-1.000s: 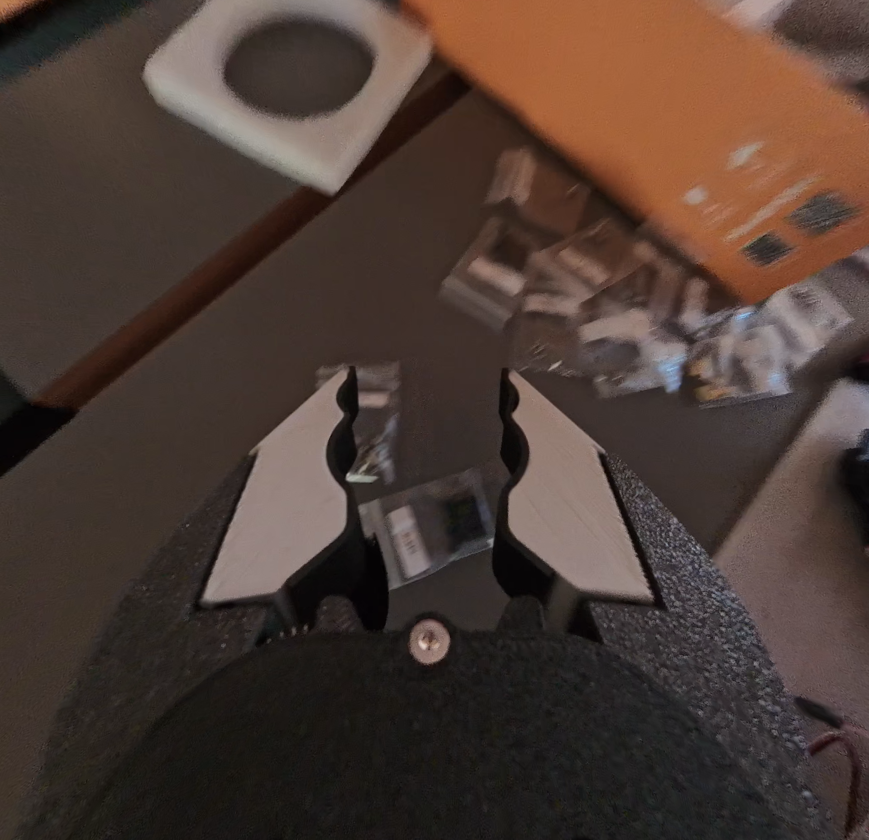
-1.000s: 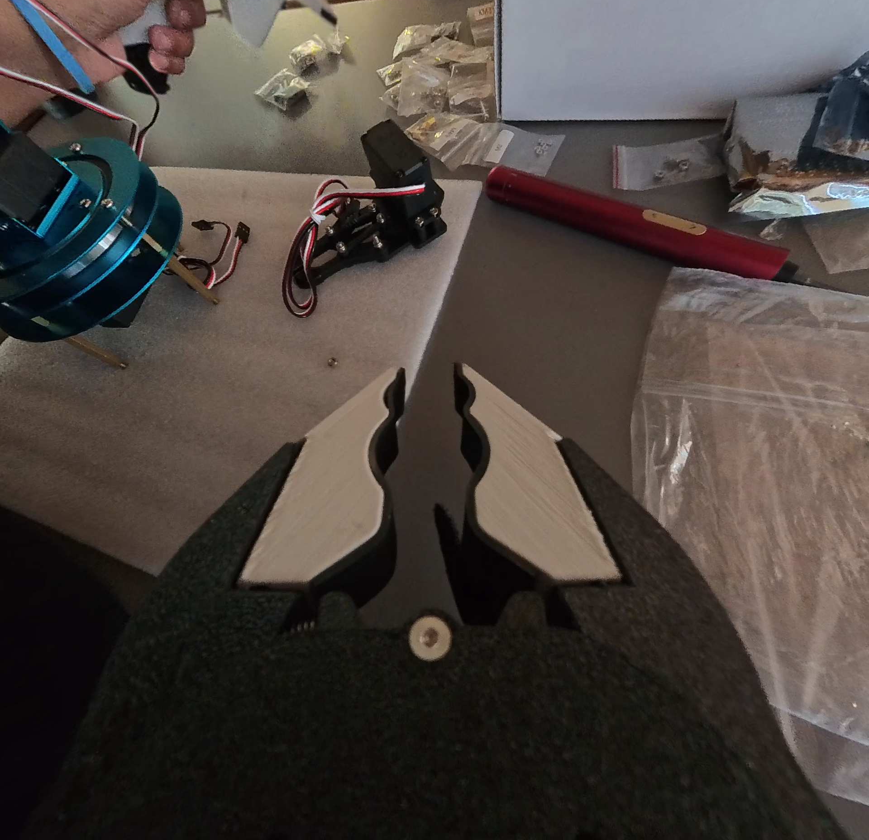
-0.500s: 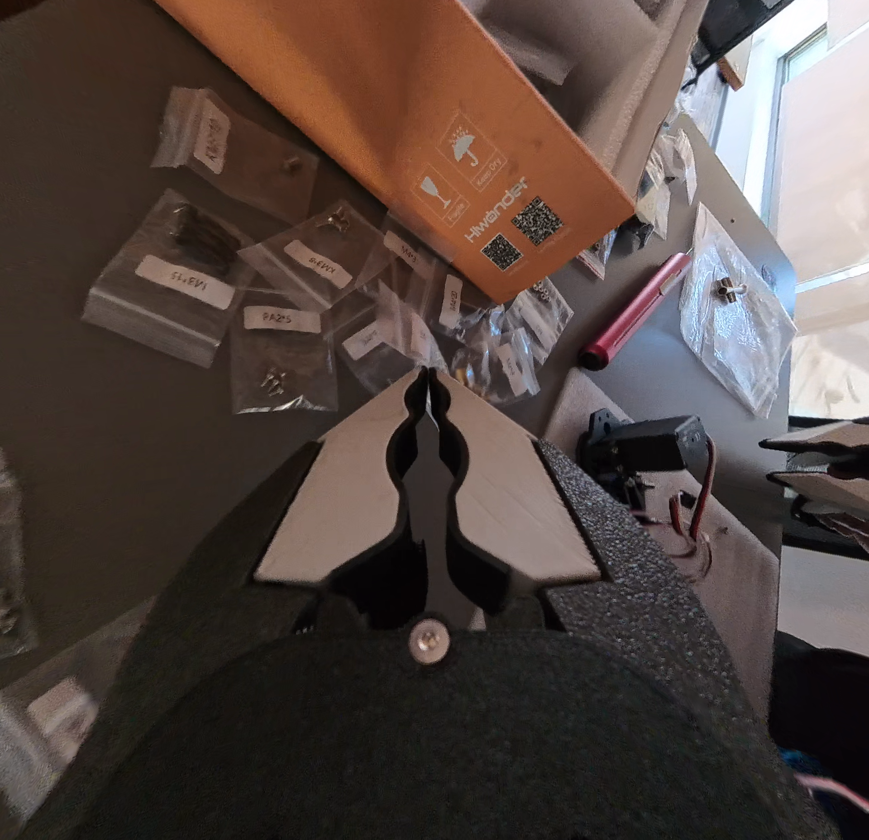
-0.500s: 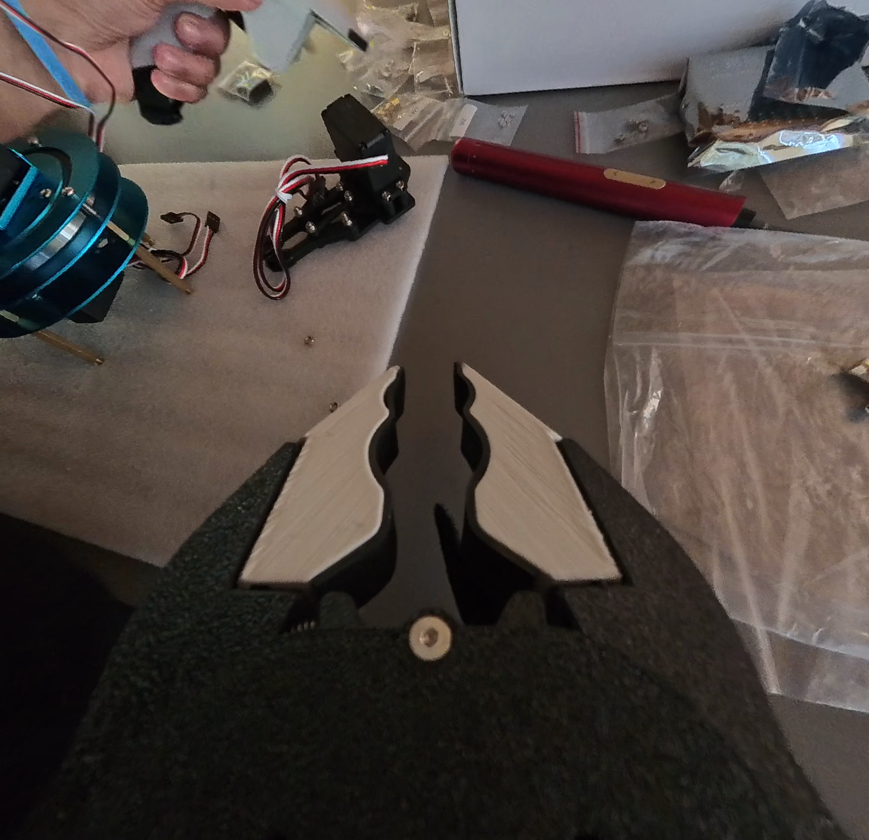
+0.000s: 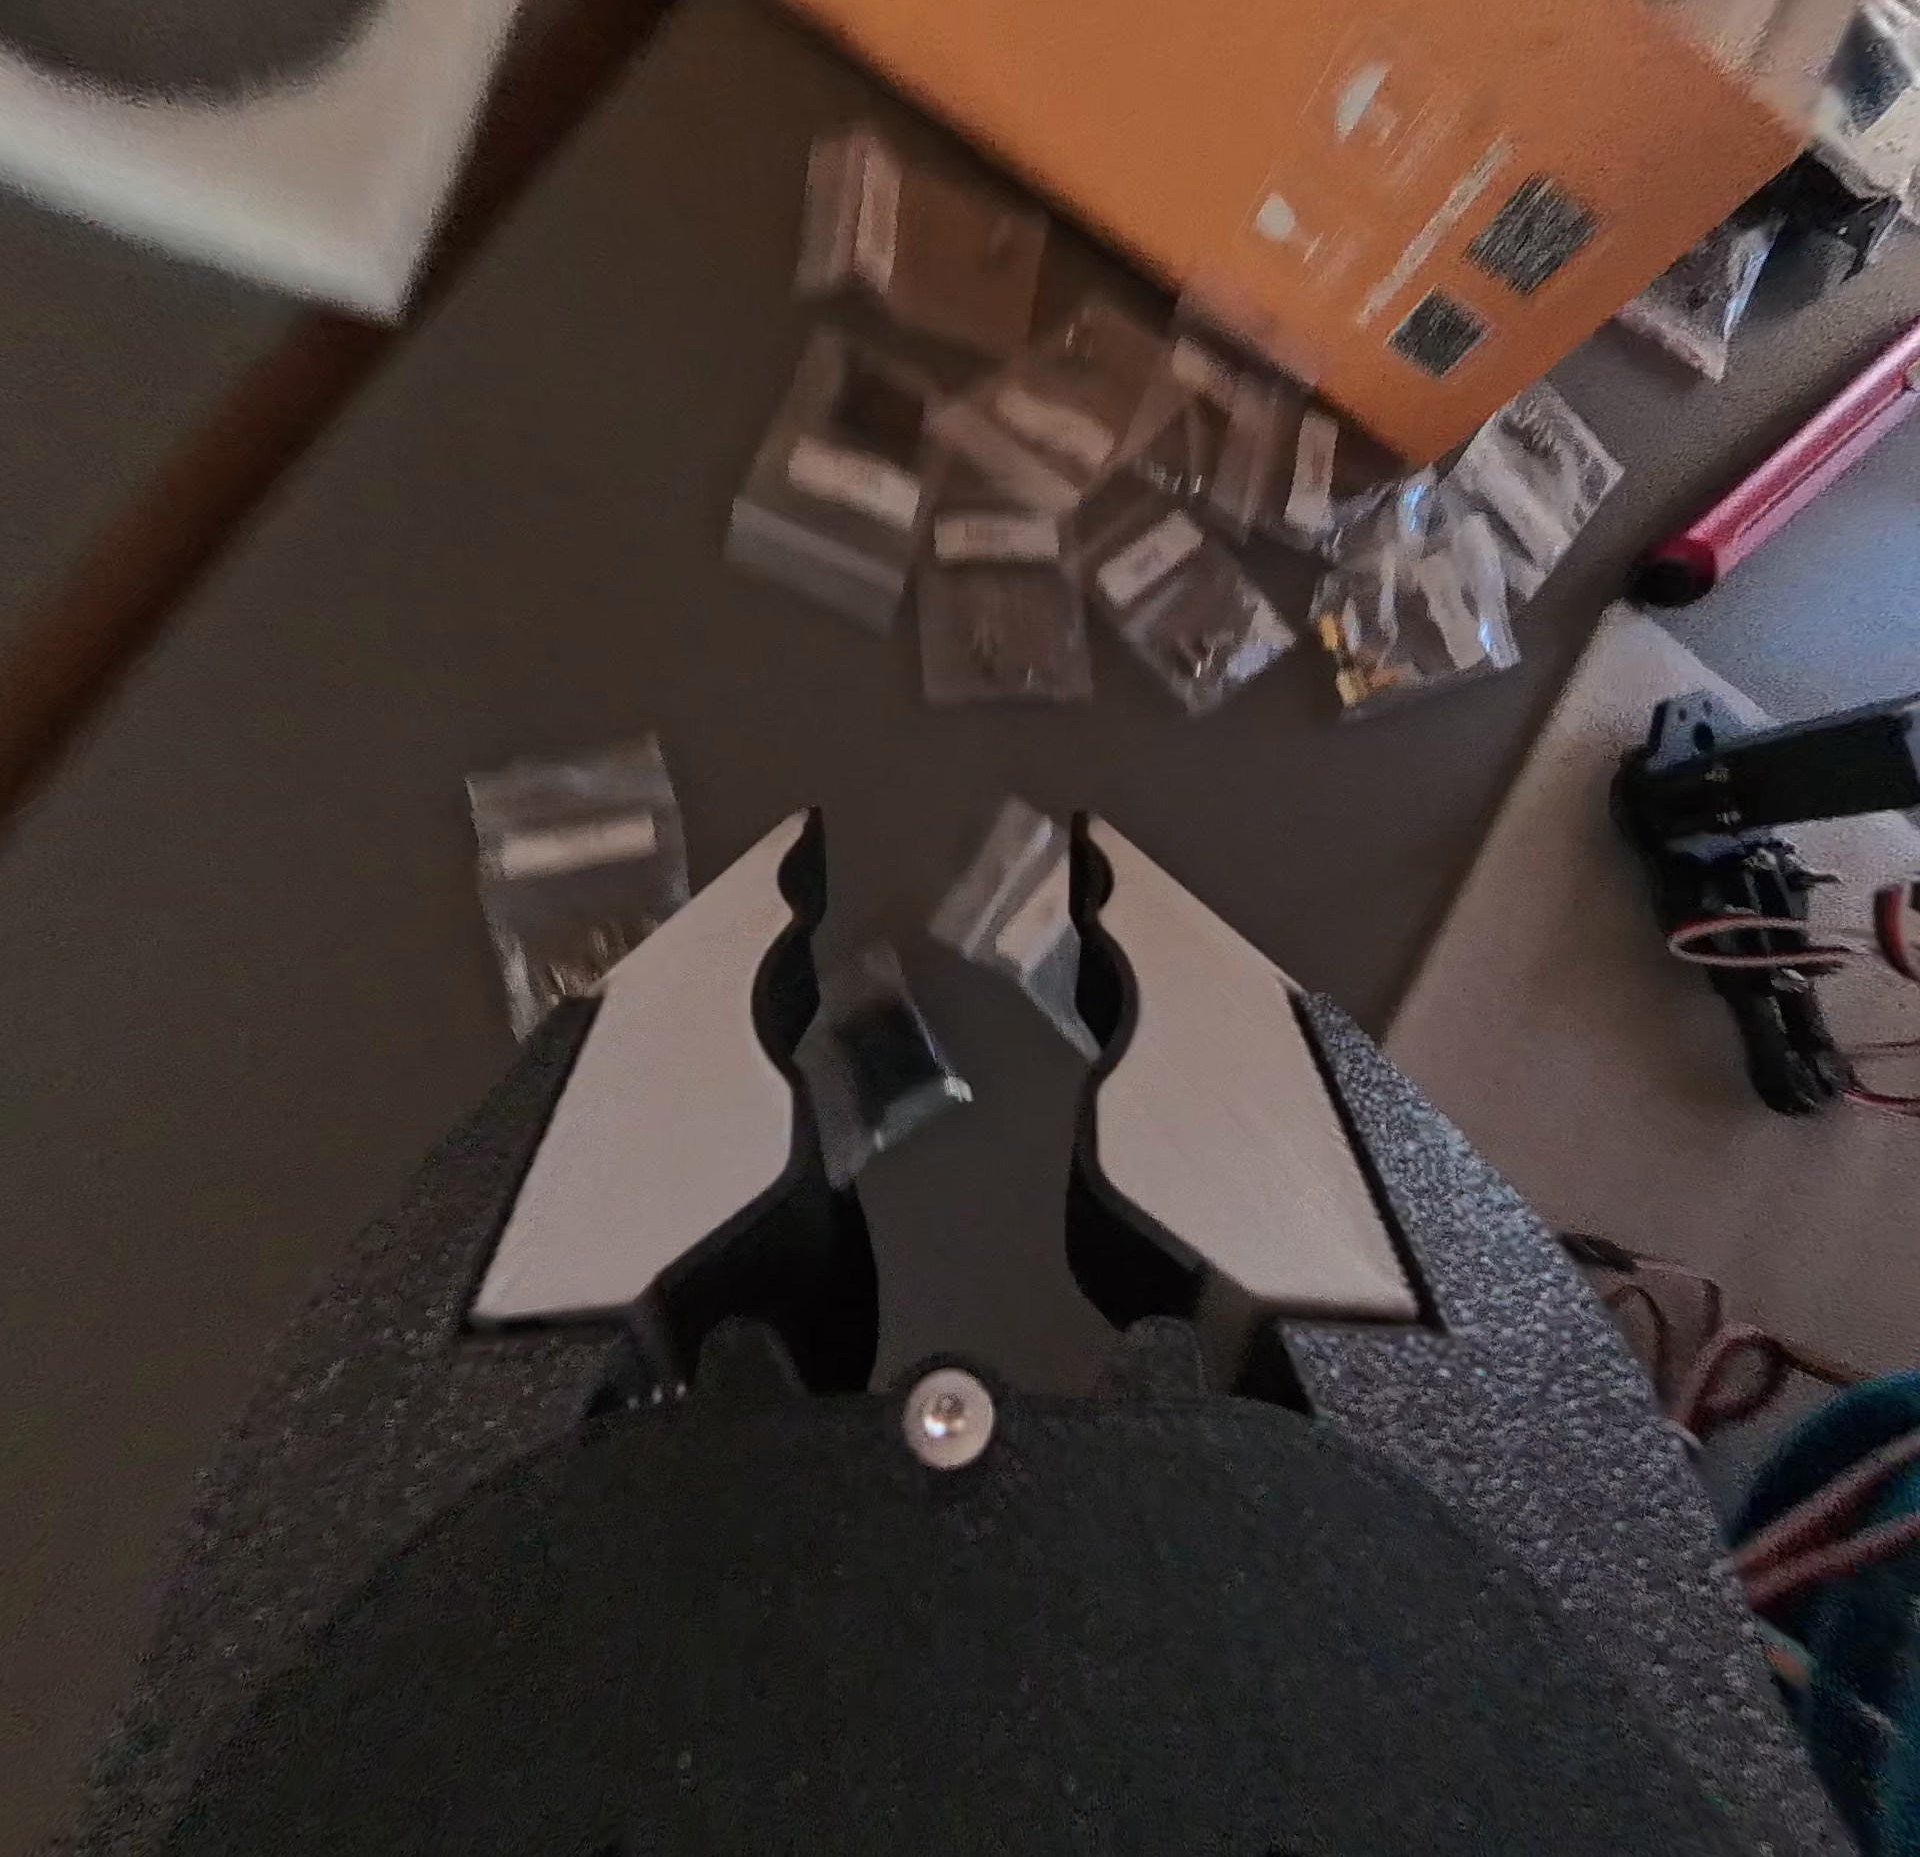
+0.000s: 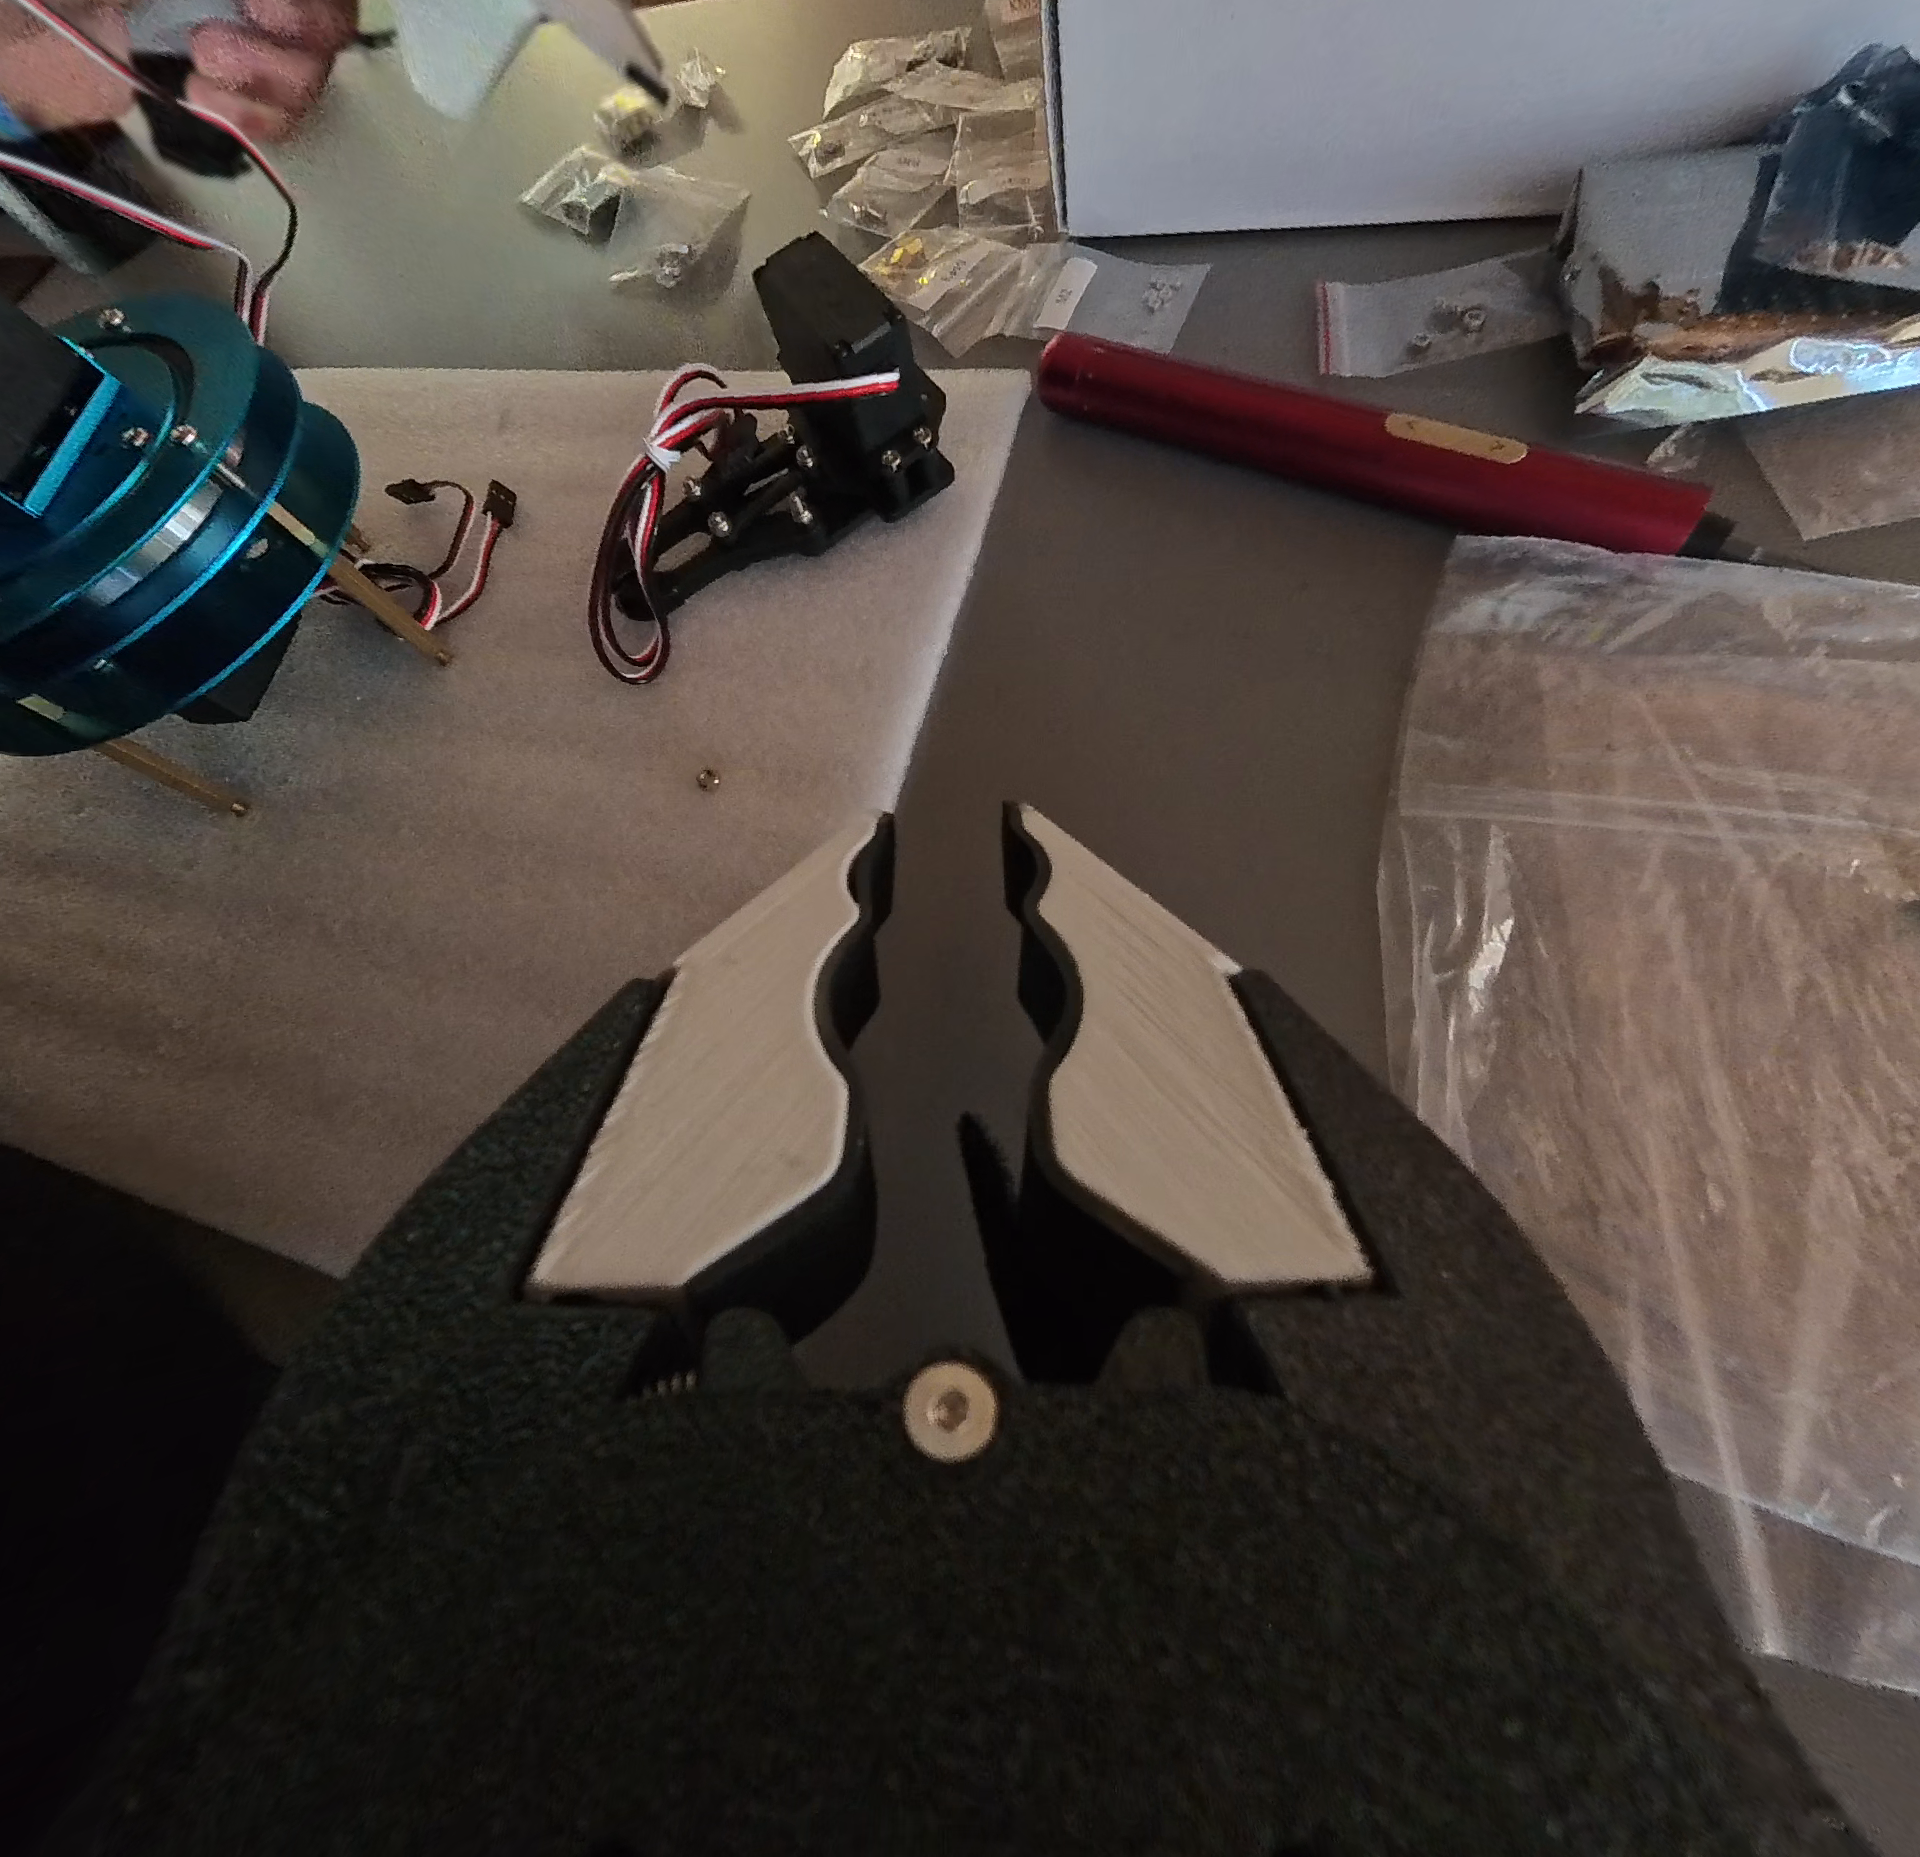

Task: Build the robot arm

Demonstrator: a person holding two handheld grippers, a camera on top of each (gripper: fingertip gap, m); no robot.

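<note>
My left gripper is open above the dark table, and the view is blurred. A small clear bag with a dark part shows between its fingers, close to the left finger; I cannot tell if it touches. Two more small bags lie beside the tips. My right gripper is open by a narrow gap and empty, over the edge of a foam sheet. The right wrist view also shows the left gripper in a hand, above loose small bags.
An orange box and a pile of small bags lie ahead. A black servo bracket, a blue disc assembly and a small nut sit on the foam. A red cylinder tool, white box and large clear bag are right. About 35 cm separates my left fingertips from my right.
The left gripper was open, shut half a second ago near the pile by the orange box, and is open again over the loose bags. The right gripper has barely moved.
</note>
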